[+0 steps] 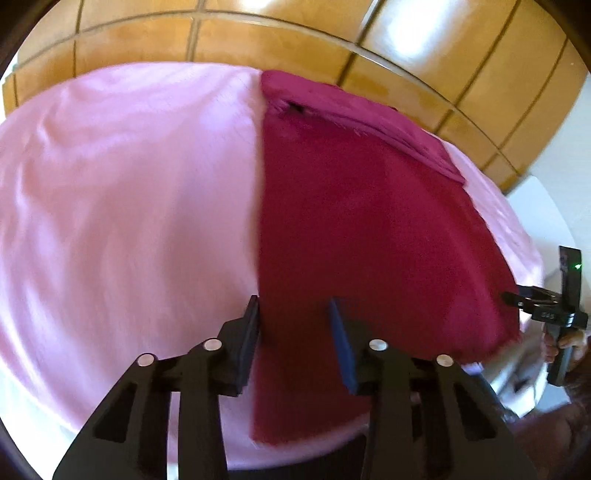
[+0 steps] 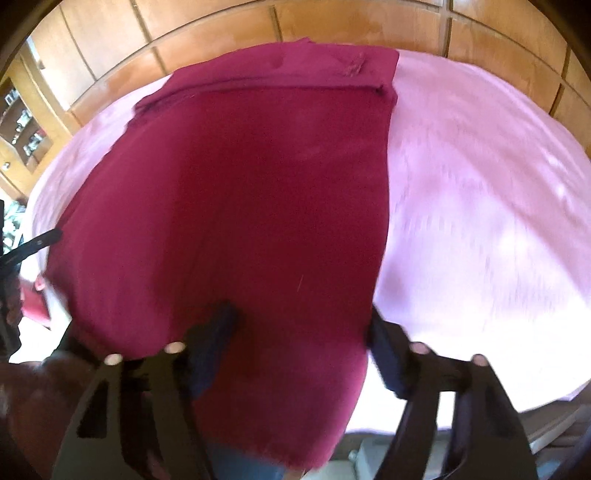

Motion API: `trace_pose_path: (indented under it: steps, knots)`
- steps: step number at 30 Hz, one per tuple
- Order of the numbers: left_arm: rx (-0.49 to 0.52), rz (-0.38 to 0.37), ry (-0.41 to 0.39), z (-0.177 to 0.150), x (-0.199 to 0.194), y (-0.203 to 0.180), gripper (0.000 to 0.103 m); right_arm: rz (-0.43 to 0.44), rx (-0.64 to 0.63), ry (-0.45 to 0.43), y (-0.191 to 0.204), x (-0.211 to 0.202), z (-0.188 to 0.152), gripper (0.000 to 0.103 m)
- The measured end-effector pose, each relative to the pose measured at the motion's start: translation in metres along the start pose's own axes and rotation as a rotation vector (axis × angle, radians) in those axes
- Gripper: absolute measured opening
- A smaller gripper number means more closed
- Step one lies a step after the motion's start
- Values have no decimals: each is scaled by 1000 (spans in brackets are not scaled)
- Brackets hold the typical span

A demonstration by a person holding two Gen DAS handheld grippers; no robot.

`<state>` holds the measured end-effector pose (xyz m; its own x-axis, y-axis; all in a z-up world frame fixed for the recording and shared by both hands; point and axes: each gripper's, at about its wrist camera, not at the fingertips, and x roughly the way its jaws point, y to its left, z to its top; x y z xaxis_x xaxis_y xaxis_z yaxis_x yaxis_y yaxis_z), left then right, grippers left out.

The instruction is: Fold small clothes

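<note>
A dark red garment (image 1: 354, 229) lies flat on a pink cloth-covered table (image 1: 129, 192), with a folded band along its far edge. My left gripper (image 1: 293, 306) is open above the garment's near left edge. In the right wrist view the same garment (image 2: 251, 199) fills the middle, and its near end hangs over the table edge. My right gripper (image 2: 301, 325) is open, its fingers straddling the garment's near right edge. The right gripper also shows at the right edge of the left wrist view (image 1: 546, 306).
The pink cloth (image 2: 480, 206) covers a round table. Wooden panelled walls (image 1: 258, 33) stand behind it. A shelf with small items (image 2: 22, 125) is at the far left of the right wrist view. White furniture (image 1: 535, 206) stands past the table's right side.
</note>
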<state>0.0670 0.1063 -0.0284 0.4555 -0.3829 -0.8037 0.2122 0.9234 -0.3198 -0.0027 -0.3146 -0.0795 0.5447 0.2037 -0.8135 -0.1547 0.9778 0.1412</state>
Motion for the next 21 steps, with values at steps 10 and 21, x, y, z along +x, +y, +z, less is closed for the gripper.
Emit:
trace_pose_path:
  steps: [10, 21]
  knots:
    - [-1, -131, -75, 13, -30, -11, 6, 106, 42, -78, 5, -25, 13, 10]
    - [-54, -233, -209, 115, -14, -16, 6, 176, 196, -229, -35, -18, 106, 10]
